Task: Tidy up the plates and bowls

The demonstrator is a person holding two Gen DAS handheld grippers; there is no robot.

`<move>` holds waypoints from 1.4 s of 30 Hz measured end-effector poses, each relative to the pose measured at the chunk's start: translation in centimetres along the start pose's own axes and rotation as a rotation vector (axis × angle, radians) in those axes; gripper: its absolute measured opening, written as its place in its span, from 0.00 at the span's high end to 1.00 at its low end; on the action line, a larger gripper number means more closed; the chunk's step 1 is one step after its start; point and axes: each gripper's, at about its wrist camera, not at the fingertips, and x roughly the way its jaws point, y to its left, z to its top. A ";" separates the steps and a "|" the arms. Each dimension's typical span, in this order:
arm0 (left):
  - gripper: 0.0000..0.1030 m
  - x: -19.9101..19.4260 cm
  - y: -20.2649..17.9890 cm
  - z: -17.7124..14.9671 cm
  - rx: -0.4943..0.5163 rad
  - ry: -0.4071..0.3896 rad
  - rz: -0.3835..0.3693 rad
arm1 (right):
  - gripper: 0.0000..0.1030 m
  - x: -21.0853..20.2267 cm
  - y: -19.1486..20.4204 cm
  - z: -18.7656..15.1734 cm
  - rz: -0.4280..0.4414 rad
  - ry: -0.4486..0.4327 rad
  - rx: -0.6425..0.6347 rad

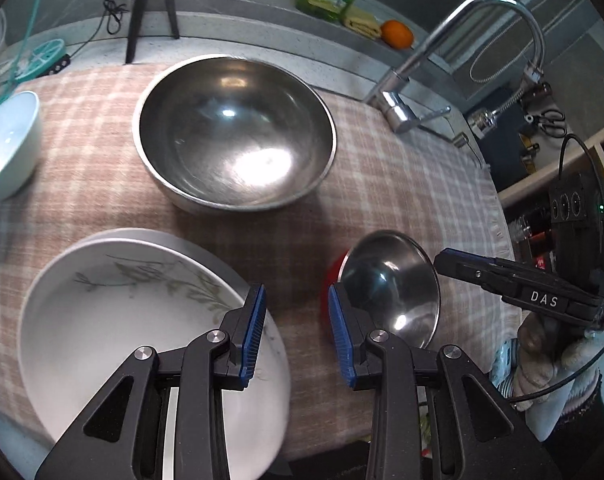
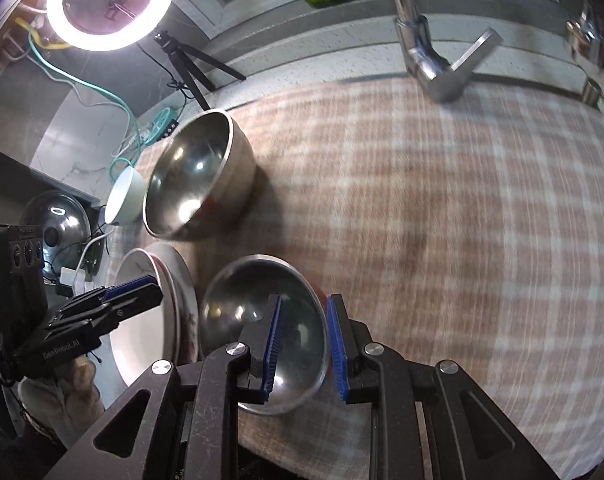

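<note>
- Right claw (image 2: 301, 344) pinches the rim of the small steel bowl (image 2: 262, 332), one pad inside, one outside. A thin-edge hold; the bowl could tip or slip, I judge.
- Something red (image 1: 334, 280) sits under that bowl; can't tell what.
- Left claw (image 1: 296, 332) part open, holding nothing, with the plates (image 1: 122, 320) just to its left.
- Ahead of both claws: big steel bowl (image 1: 234, 132). White bowl (image 1: 10, 144) far left on the counter (image 2: 442, 220).
- Swinging the small bowl left risks clipping the plates' edge.
</note>
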 end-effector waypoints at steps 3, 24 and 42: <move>0.70 0.9 -0.8 -0.2 0.001 0.013 -0.009 | 0.79 0.1 -0.2 -0.5 -0.012 -0.002 -0.005; 0.79 3.9 -2.1 -0.6 0.050 0.074 0.025 | 0.82 1.9 -0.7 -2.1 -0.019 0.053 -0.004; 0.88 4.3 -3.0 -0.6 0.082 0.072 0.024 | 0.90 1.9 -0.7 -2.1 -0.031 0.047 0.019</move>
